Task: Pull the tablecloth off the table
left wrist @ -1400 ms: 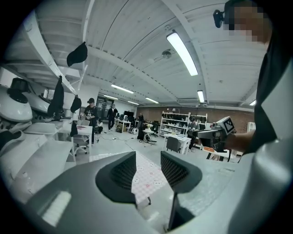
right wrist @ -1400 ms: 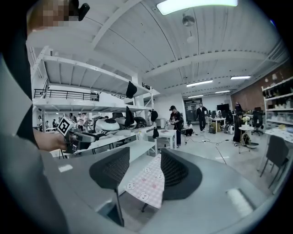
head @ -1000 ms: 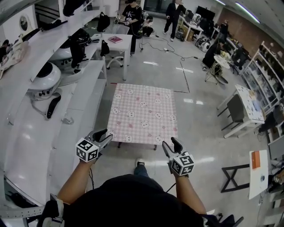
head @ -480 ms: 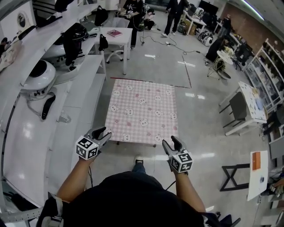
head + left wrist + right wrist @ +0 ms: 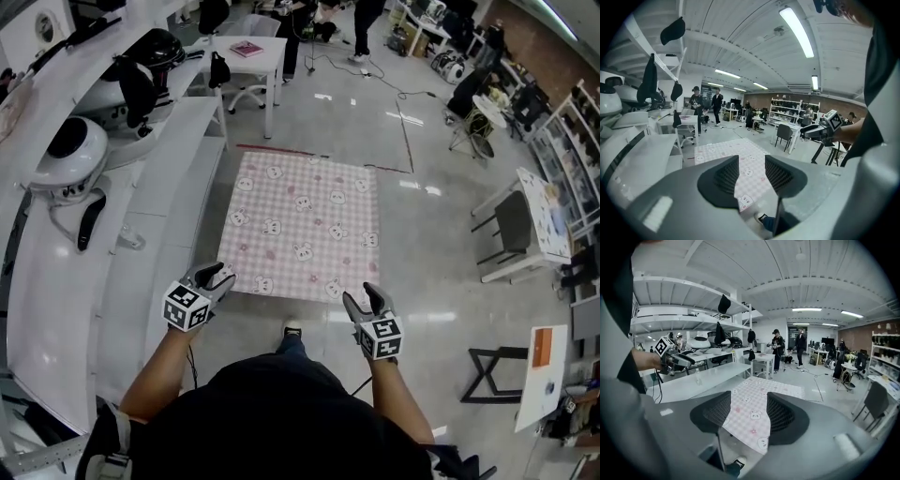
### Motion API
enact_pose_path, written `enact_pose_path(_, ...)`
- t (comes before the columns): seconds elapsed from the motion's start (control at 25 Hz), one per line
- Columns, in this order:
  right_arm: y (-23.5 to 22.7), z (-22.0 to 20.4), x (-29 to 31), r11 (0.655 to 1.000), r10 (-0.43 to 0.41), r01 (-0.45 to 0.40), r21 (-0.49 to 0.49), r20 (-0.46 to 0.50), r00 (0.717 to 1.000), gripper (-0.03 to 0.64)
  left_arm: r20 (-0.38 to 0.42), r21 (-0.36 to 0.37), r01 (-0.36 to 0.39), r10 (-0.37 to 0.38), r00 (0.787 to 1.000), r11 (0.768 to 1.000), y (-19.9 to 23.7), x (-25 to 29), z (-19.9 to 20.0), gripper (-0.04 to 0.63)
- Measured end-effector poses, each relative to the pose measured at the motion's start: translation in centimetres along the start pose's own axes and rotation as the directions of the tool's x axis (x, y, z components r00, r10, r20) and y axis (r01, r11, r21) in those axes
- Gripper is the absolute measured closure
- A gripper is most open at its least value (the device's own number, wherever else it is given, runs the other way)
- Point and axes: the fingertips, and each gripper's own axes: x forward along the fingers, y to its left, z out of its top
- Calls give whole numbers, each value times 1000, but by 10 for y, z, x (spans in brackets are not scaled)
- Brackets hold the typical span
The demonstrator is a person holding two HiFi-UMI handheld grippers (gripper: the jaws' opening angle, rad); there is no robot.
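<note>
Not started: tablecloth (image 5: 302,230) lay fully spread over the table, untouched. Left gripper (image 5: 217,275) near its near-left corner and right gripper (image 5: 361,296) near its near-right corner both gaped empty, right jaws just widening. Grasp and pull remained.

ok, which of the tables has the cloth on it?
The one right in front of the person, covered by the pink checked tablecloth. The white table beyond it and the long bench to its left have plain white tops.
</note>
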Motion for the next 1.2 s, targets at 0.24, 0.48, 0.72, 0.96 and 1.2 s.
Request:
enact_pose_path(0.24,-18,-13,23,1000,13,-13,2,-52,999,357,-46,-16,-5,5,999,1000,9,29,-13,417)
enact_pose_path(0.48,-30,-28,46,1000,29,-29,-5,-106,994,353,-88,-20,-4,2,996,1000,18,54,-24,415)
enact_pose_path(0.72,-40,-51,65,998,54,-56,-10,-175,983,347,-137,-44,0,-7,990,999,22,74,-40,414)
enact_pose_path(0.96,-49,-81,82,997,77,-81,-8,-255,964,342,-192,-58,3,-14,981,998,24,93,-59,413)
enact_pose_path(1.2,-57,-116,101,994,100,-108,-6,-331,938,334,-235,-83,-4,-15,972,997,28,112,-81,411)
